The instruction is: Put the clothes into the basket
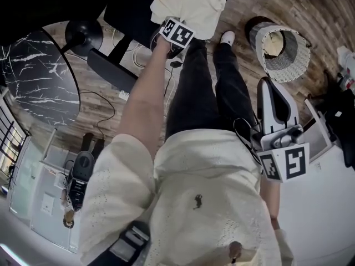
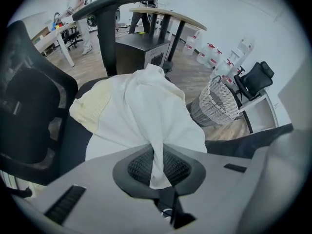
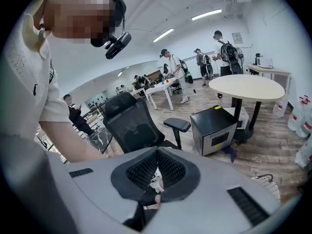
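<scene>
I noted a dark marbled round table (image 1: 33, 73) at the far left of the head view, standing on the wooden floor (image 1: 310, 7). To its right stood a black office chair (image 2: 29, 121), and the clothes lay heaped on its seat. My left gripper (image 1: 176, 35) was extended over that seat, pointing steeply down. In the left gripper view, the left gripper (image 2: 157, 155) was clenched on a fold of the white garment (image 2: 146, 106), with the cloth pinched between the two pads and drawn up to them in a narrow peak. The rest of that garment was spread across the seat. A pale yellow garment (image 2: 92, 104) lay at the seat's left side in that view, touching the white one and partly beneath it. I could not tell whether the yellow piece was lifted at all. Right of the chair, and well apart from it, the white woven basket (image 1: 280, 51) stood upright on the floor with something pale inside it; the left gripper view placed the basket (image 2: 214, 104) beyond the seat's right edge. My right gripper (image 1: 274, 112) hung nearest me at the right of the head view, just below the basket in the frame. Its own view showed the right gripper (image 3: 156, 152) with its jaws brought together at the tips and gripping nothing.
</scene>
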Tool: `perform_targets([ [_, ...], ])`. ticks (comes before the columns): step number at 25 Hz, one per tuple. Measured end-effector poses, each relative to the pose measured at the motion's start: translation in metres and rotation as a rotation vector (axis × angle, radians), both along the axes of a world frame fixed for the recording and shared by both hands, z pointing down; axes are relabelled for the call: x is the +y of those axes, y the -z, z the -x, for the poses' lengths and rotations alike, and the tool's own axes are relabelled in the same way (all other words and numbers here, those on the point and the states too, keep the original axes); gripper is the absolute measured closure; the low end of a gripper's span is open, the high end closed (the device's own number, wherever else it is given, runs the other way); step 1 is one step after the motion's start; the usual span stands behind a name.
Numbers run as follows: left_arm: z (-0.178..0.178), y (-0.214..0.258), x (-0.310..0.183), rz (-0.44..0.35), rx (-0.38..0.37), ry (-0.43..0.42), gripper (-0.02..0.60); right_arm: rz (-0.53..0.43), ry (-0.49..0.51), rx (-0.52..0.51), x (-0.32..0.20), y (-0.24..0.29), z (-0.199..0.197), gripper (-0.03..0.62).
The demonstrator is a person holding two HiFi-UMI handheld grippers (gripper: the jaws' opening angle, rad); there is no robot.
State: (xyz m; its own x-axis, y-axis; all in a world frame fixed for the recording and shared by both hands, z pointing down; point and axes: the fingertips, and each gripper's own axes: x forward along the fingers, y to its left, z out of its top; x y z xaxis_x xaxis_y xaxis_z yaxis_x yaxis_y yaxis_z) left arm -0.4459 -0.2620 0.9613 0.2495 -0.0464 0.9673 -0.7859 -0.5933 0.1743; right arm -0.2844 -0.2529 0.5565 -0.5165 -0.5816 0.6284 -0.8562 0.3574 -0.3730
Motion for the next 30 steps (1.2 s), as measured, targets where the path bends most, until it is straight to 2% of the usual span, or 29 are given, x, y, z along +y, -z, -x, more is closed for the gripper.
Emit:
perform_targets([
  [22, 0.003, 0.087, 0.045, -0.005, 0.001, 0.009, 0.537, -0.133, 0.007, -0.013, 0.011, 0.068, 0.004, 0.585],
  [30, 0.007, 0.121, 0.078, 0.0, -0.008, 0.008, 0.537, -0.206, 0.008, -0.031, 0.013, 0.103, 0.004, 0.586],
])
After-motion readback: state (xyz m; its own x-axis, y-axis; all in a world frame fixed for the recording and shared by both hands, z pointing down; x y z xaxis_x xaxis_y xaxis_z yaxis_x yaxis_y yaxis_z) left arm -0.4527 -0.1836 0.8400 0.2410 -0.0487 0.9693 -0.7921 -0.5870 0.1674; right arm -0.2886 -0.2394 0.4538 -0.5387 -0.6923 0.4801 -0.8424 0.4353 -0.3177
